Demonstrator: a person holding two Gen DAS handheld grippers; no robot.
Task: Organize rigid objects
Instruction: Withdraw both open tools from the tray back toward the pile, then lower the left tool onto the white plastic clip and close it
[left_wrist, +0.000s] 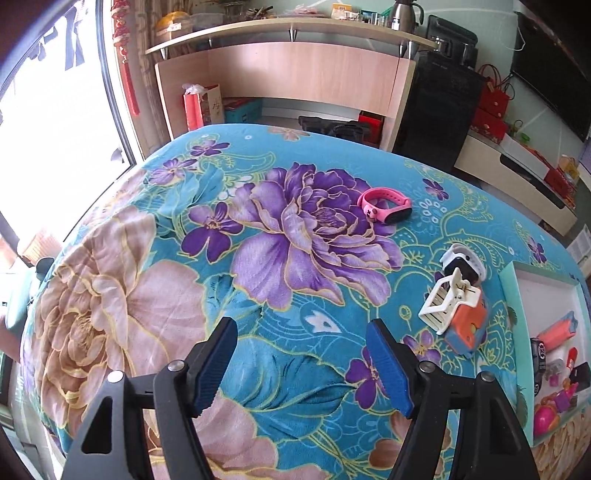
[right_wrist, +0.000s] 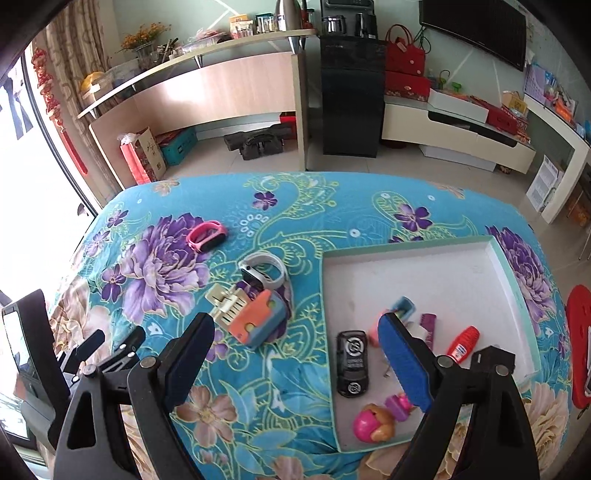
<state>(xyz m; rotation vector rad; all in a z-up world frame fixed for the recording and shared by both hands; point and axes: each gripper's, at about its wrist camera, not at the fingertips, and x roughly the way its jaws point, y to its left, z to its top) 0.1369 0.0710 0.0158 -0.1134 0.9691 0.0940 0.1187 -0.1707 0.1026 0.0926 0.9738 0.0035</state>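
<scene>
A pink smart band (left_wrist: 385, 206) (right_wrist: 206, 235) lies alone on the floral blanket. Nearer the tray lie a white-strapped watch (left_wrist: 466, 260) (right_wrist: 264, 271), a cream clip (left_wrist: 445, 304) (right_wrist: 227, 303) and an orange-and-blue box (left_wrist: 468, 328) (right_wrist: 260, 325), touching each other. The white tray (left_wrist: 546, 295) (right_wrist: 436, 273) holds a black toy car (right_wrist: 352, 363), a red bottle (right_wrist: 463, 347), a pink ball toy (right_wrist: 373, 424) and other small toys. My left gripper (left_wrist: 303, 365) is open and empty above the blanket. My right gripper (right_wrist: 295, 363) is open and empty over the tray's left edge.
The blanket-covered table (right_wrist: 406, 214) drops off at its far edge to a tiled floor. A curved wooden counter (right_wrist: 221, 88), a black cabinet (right_wrist: 351, 107) and a low TV stand (right_wrist: 461, 136) stand beyond. A window (left_wrist: 55, 129) is at the left.
</scene>
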